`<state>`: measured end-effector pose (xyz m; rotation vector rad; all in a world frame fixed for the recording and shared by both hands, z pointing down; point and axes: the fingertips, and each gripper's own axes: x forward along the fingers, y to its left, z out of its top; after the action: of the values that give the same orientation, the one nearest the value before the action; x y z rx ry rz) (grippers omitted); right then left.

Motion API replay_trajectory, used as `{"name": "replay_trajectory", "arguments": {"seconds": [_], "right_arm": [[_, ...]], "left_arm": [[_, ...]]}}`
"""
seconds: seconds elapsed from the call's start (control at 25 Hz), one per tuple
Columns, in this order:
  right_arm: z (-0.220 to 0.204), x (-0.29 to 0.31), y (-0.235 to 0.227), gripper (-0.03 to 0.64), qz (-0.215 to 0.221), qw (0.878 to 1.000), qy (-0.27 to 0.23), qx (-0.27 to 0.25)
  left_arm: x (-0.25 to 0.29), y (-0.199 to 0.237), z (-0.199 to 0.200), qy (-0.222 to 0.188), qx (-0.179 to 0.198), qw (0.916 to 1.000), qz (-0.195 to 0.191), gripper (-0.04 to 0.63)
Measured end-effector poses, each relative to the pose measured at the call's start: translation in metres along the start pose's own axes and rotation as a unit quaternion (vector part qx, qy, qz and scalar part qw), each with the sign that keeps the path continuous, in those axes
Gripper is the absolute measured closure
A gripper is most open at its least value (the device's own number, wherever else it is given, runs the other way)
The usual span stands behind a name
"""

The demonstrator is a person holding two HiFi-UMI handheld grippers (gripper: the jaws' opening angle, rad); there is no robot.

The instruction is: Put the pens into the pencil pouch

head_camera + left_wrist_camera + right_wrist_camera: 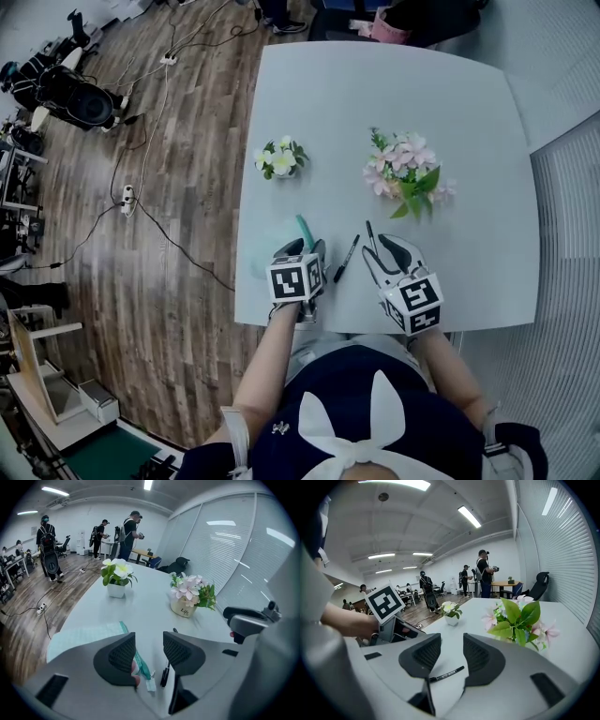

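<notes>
Flowerpots (405,178) stand beyond pens (346,259) and pouch (79,637); left gripper (149,644) and right gripper (452,651) fingers gape, empty.

White table (469,131) — white-flower pot (279,161), pink-flower pot (405,176), mint pouch (267,246), black pen (346,258), 2nd black pen (369,232) nearby.

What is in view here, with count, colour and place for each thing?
table: one, white, centre.
pouch: one, pale teal, near left edge of table.
pens: two, black, lying on table between the grippers.
white flowers: one pot, mid-table, left.
pink flowers: one pot, mid-table, right.
cables: several, dark, on the wooden floor at left.
people: several, dark clothes, far across the room.
left gripper: one, grey jaws apart, over the pouch's zipper end.
right gripper: one, grey jaws apart, empty, above a pen.
</notes>
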<state>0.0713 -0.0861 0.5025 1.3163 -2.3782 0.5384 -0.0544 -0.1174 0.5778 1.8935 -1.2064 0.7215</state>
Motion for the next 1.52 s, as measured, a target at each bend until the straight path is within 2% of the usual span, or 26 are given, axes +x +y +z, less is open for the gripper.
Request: {"name": "replay_trajectory", "arguments": {"seconds": [0.12,0.28,0.48,0.68,0.76,0.84,1.0,1.2,1.52], "right_arm": [[-0.005,0.005,0.000,0.462,0.004,1.000,0.007,0.001],[-0.014,0.010,-0.001,0.462,0.007,1.000,0.019,0.006],[-0.027,0.017,-0.004,0.462,0.010,0.999,0.038,0.008],[-0.033,0.021,-0.004,0.463,0.014,0.999,0.052,0.008],[-0.036,0.022,-0.004,0.463,0.015,0.998,0.056,0.008],[-0.038,0.024,-0.004,0.463,0.017,0.998,0.059,0.009],[-0.041,0.027,-0.004,0.462,0.019,0.998,0.064,0.007],[-0.043,0.028,-0.003,0.462,0.023,0.998,0.063,0.006],[-0.041,0.026,0.000,0.462,0.026,0.998,0.056,0.006]], "left_arm": [[0.016,0.010,-0.004,0.016,-0.006,0.9998,0.012,0.407],[0.034,0.024,-0.012,0.035,0.016,0.9981,0.048,0.407],[0.051,0.034,-0.018,0.056,0.026,0.9949,0.079,0.407],[0.067,0.047,-0.021,0.050,0.023,0.9938,0.097,0.408],[0.068,0.048,-0.025,0.066,0.017,0.9924,0.102,0.412],[0.067,0.050,-0.030,0.079,0.016,0.9911,0.106,0.443],[0.067,0.052,-0.031,0.079,0.012,0.9920,0.098,0.484],[0.063,0.050,-0.030,0.071,-0.014,0.9952,0.066,0.524],[0.045,0.049,-0.024,0.051,-0.044,0.9975,0.020,0.540]]}}
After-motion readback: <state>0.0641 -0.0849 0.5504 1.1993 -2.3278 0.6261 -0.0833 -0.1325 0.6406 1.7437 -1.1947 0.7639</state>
